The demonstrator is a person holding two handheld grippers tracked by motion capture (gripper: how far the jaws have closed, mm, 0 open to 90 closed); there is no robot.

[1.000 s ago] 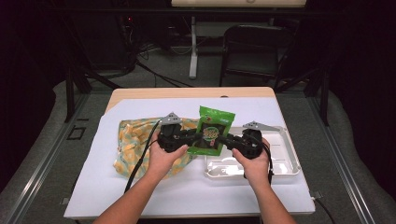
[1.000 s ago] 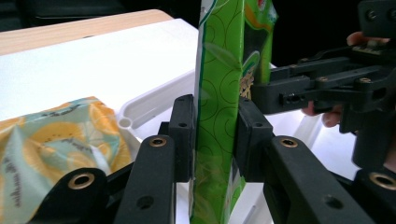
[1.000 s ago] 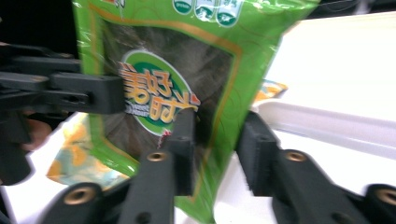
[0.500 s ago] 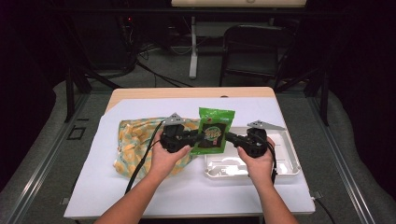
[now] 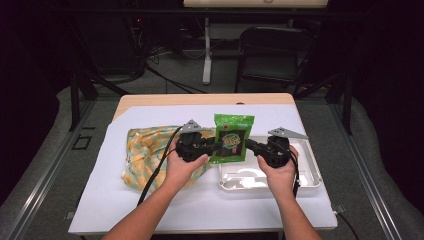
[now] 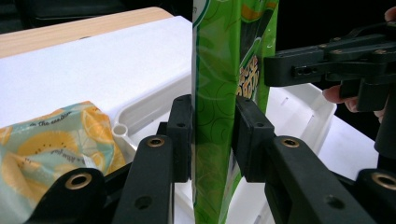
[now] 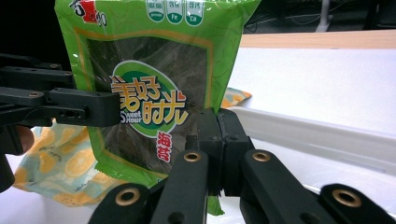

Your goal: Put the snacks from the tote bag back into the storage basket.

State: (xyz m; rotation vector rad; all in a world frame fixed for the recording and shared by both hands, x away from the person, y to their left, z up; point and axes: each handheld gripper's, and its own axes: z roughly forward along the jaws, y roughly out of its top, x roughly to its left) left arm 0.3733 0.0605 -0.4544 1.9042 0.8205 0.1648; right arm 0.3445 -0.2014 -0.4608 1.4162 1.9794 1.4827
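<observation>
Nearest the camera in the high view, two forearms come up from the bottom edge, each hand wrapped around a gripper. The left gripper (image 5: 216, 146) and the right gripper (image 5: 248, 145) face each other, and between them a green snack packet (image 5: 231, 138) stands upright above the table. In the left gripper view the jaws are clamped on the packet's (image 6: 219, 116) side edge, pads pressed flat against the foil from both sides. In the right gripper view the jaws are closed tight together on the packet's (image 7: 154, 79) opposite lower edge, with the printed front facing that camera.

Below and to the right of the packet lies a white plastic tray (image 5: 310, 170), on the white sheet (image 5: 150, 210) that covers most of the table. Whether the packet's bottom touches the tray is hard to tell; it seems to hang just above the tray's left end. To the left, under the left hand, a yellow and pale-blue patterned bag (image 5: 145, 150) lies crumpled on the sheet.

Beyond the sheet a strip of bare wooden tabletop (image 5: 200, 99) shows, then a dark chair (image 5: 270, 55) on the floor behind.
</observation>
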